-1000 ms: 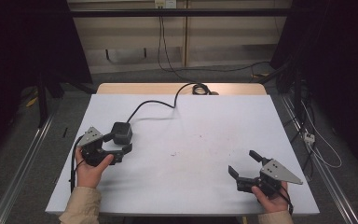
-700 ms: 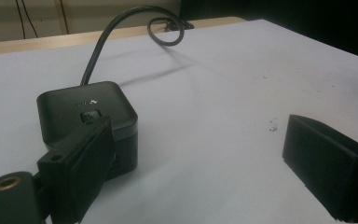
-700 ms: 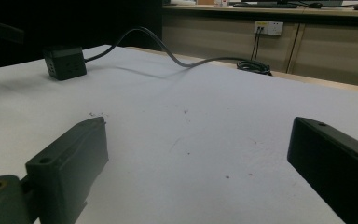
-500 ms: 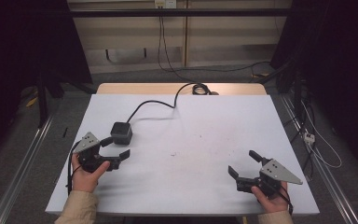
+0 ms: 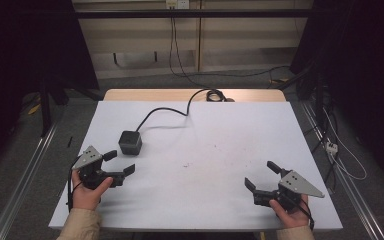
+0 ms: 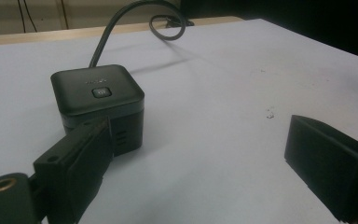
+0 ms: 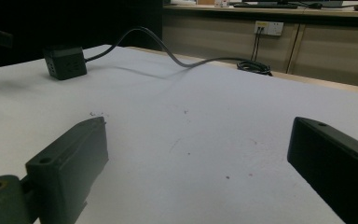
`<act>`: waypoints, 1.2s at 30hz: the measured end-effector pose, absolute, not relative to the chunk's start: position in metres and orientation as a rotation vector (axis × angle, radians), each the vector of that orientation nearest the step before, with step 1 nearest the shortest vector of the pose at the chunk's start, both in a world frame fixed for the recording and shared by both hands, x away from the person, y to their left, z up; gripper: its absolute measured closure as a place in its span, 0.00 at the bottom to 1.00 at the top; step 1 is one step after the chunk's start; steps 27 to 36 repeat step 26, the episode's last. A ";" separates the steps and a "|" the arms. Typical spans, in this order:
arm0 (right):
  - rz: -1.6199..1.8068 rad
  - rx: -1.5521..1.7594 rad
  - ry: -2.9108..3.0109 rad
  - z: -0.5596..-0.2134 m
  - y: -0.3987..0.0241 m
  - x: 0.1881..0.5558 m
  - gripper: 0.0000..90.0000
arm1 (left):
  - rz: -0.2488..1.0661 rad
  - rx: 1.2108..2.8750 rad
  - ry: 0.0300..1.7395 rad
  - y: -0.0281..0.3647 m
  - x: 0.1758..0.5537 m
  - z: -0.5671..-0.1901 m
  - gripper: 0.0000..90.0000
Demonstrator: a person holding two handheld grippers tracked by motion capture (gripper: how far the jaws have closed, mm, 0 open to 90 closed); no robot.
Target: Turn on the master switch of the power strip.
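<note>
A small black plastic cube with a button on its top face [image 5: 130,142] is seen standing on the white table [image 5: 205,200], in the left half and towards the middle of its depth. A dark grey cable [image 5: 170,111] is led from the cube's far side to a coil [image 5: 214,95] at the table's far edge. The left claw [image 5: 114,164] is held just near of the cube, apart from it, with its jaws spread wide and nothing gripped between them; in the left gripper view the cube [image 6: 99,105] is seen just beyond the left-hand jaw, and whether that jaw touches it cannot be told. The right claw [image 5: 262,175] is held low over the near right part of the table, well apart from the cube, its jaws likewise spread and empty.
</note>
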State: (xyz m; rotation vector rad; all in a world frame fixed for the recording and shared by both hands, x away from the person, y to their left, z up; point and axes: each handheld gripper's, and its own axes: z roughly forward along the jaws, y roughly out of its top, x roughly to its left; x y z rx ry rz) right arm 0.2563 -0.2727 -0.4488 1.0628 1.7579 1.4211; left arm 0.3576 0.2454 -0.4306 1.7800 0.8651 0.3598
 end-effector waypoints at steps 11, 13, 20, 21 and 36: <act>1.421 1.059 1.761 -0.449 -0.272 0.256 0.05 | 0.351 1.784 0.869 0.252 0.353 -0.435 0.07; 1.421 1.057 1.760 -0.449 -0.272 0.256 0.05 | 0.354 1.786 0.873 0.253 0.352 -0.436 0.07; 1.420 1.056 1.762 -0.449 -0.272 0.256 0.05 | 0.358 1.794 0.872 0.257 0.348 -0.439 0.07; 1.420 1.055 1.762 -0.449 -0.272 0.256 0.05 | 0.363 1.799 0.874 0.258 0.347 -0.439 0.07; 1.419 1.053 1.766 -0.449 -0.272 0.256 0.05 | 0.364 1.812 0.879 0.259 0.346 -0.441 0.07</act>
